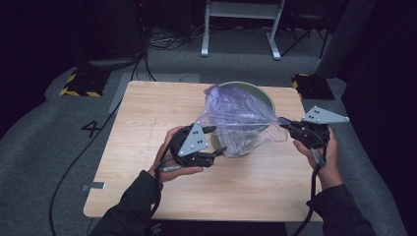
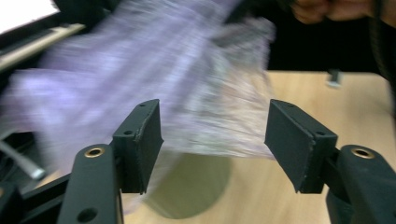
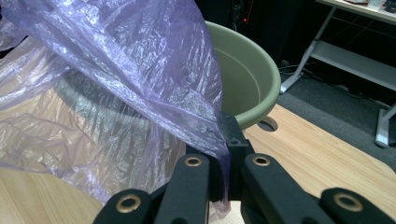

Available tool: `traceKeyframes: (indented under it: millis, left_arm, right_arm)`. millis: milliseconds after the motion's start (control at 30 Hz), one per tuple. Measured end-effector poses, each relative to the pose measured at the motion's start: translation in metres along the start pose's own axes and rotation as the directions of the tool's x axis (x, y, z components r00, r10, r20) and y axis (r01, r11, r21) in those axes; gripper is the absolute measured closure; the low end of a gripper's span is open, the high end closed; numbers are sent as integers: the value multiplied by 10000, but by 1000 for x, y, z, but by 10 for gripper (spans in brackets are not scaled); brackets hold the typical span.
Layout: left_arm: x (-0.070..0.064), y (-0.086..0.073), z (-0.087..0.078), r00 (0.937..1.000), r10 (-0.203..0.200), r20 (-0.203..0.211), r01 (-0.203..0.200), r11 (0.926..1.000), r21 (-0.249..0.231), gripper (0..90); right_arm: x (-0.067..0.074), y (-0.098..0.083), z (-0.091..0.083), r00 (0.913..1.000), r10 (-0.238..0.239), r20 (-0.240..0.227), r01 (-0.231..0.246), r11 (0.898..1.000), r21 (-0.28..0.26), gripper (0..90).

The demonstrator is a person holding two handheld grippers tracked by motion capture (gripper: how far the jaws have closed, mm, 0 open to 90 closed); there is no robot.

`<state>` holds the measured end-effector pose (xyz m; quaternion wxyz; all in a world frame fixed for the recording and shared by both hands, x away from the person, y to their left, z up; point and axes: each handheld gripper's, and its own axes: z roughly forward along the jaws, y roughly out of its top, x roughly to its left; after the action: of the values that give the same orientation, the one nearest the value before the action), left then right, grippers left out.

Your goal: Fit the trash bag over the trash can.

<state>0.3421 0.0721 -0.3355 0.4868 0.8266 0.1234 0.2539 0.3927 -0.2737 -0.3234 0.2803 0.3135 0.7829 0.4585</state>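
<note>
From the high view, a green bin (image 1: 260, 93) stood on the far half of the wooden bench (image 1: 147, 113), with a thin purple bag (image 1: 236, 120) draped over its near side and stretched across its mouth. The right tool (image 1: 284, 121) reached in from the right and pinched the bag's right edge, pulling the film into a taut point. The left tool (image 1: 216, 140) lay level in the left hand (image 1: 169, 160), just at the bag's left side, its jaws parted with one tip above and one below the bag's lower corner; whether they touched the film I could not tell. A dark floor with cables and a white frame (image 1: 241, 24) lay beyond the bench.

In the left gripper view, the left tool (image 2: 212, 140) stood wide, nothing pressed between its pads. The bag (image 2: 154, 79), blurred, hung just ahead of the jaws, and the bin's (image 2: 196, 184) green wall showed below it on the bench (image 2: 355, 102). The right hand (image 2: 327, 9) showed at the top edge.

In the right gripper view, the right tool (image 3: 226, 140) was closed tight on a gathered fold of the bag (image 3: 116, 70), which fanned up and left from the jaws. The bin (image 3: 252, 70) sat behind the film, its rim clear at the right, on the bench (image 3: 317, 154).
</note>
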Motion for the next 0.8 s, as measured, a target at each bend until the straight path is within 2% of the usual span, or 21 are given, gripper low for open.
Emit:
traceKeyframes:
  millis: [33,67,200,333,367,467,667,800]
  left_arm:
    - [0,0,3,9999,49,-104,-48,9999,108,361]
    - [2,-1,9,10000,-61,-69,62,9998,164,357]
    - [9,0,22,9985,-358,-418,370,9989,276,360]
    - [14,1,36,9962,-338,-809,401,9962,775,428]
    - [15,1,38,9947,-279,-993,373,9949,936,464]
    - [20,0,41,9920,-317,-1220,434,9946,942,585]
    - [25,-4,38,9906,54,-1367,124,9915,1292,882]
    - [29,-9,34,9914,147,-1300,22,9917,1284,898]
  right_arm:
    - [0,0,0,10000,-4,-20,4,10000,-24,900]
    - [0,1,0,10000,-20,-28,20,10000,-27,900]
    - [2,0,1,9999,-100,-131,100,9999,30,900]
    - [4,-1,2,9995,-193,-262,195,9998,76,900]
    - [4,-1,2,9992,-242,-311,244,9997,71,900]
    - [5,-2,1,9991,-275,-316,277,9996,64,900]
    - [5,-4,-4,9992,-274,-307,276,9996,63,900]
    - [3,-6,-5,9994,-266,-212,267,9996,61,900]
